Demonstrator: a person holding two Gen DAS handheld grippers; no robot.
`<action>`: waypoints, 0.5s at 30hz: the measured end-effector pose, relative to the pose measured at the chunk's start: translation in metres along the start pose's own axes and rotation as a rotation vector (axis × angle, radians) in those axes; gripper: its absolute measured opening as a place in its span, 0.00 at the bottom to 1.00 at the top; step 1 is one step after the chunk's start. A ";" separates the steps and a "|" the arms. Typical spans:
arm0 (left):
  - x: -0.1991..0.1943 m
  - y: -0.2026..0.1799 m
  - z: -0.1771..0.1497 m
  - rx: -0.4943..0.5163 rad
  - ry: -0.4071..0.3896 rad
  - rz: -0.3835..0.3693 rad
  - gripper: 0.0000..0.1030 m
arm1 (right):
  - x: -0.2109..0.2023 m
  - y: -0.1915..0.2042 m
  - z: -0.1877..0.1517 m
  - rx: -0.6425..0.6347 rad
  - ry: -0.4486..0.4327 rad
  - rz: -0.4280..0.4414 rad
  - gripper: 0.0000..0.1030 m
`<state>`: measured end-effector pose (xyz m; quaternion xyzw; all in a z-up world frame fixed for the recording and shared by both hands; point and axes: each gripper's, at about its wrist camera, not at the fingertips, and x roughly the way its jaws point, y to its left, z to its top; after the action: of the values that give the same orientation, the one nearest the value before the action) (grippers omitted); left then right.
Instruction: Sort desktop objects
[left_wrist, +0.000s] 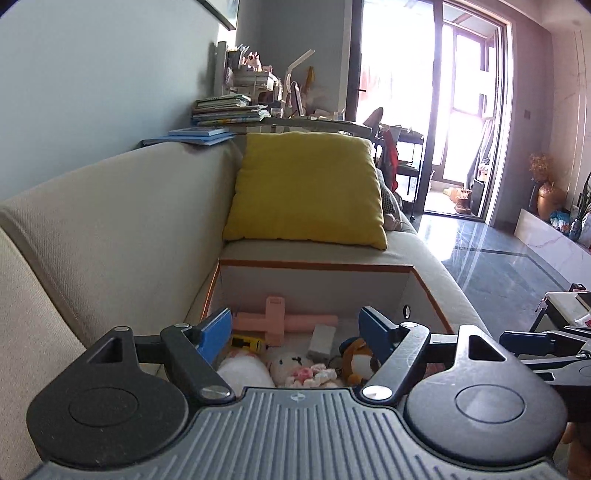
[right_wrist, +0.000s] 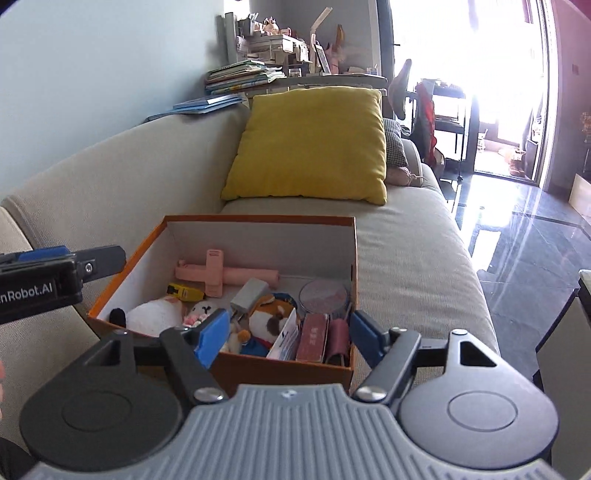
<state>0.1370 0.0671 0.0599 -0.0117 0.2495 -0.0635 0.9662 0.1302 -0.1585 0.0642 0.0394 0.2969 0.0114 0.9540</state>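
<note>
An orange box (right_wrist: 295, 220) with white inner walls sits on the beige sofa and also shows in the left wrist view (left_wrist: 317, 264). Inside lie a pink phone holder (right_wrist: 218, 275), a yellow toy (right_wrist: 186, 291), a grey charger (right_wrist: 246, 293), a white plush (right_wrist: 155, 314), an orange-and-white plush cat (right_wrist: 273, 319), a round pink compact (right_wrist: 324, 293) and small booklets (right_wrist: 314, 338). My left gripper (left_wrist: 297, 330) is open and empty over the box's near end. My right gripper (right_wrist: 286, 334) is open and empty above the near wall.
A yellow cushion (right_wrist: 314, 144) leans on the sofa behind the box. The sofa back (right_wrist: 110, 177) rises on the left. A desk with stacked books (right_wrist: 240, 75) stands beyond. Glossy dark floor (right_wrist: 535, 258) lies to the right.
</note>
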 end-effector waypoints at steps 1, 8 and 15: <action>0.000 0.002 -0.005 -0.009 0.009 0.004 0.87 | 0.000 0.001 -0.004 0.005 0.007 0.001 0.72; -0.005 0.018 -0.038 -0.056 0.051 0.056 0.87 | 0.002 0.007 -0.027 0.022 0.034 0.002 0.75; -0.011 0.021 -0.053 -0.080 0.070 0.065 0.87 | 0.004 0.012 -0.042 0.009 0.064 -0.008 0.75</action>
<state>0.1046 0.0893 0.0174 -0.0398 0.2855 -0.0224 0.9573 0.1102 -0.1438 0.0286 0.0423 0.3275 0.0077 0.9439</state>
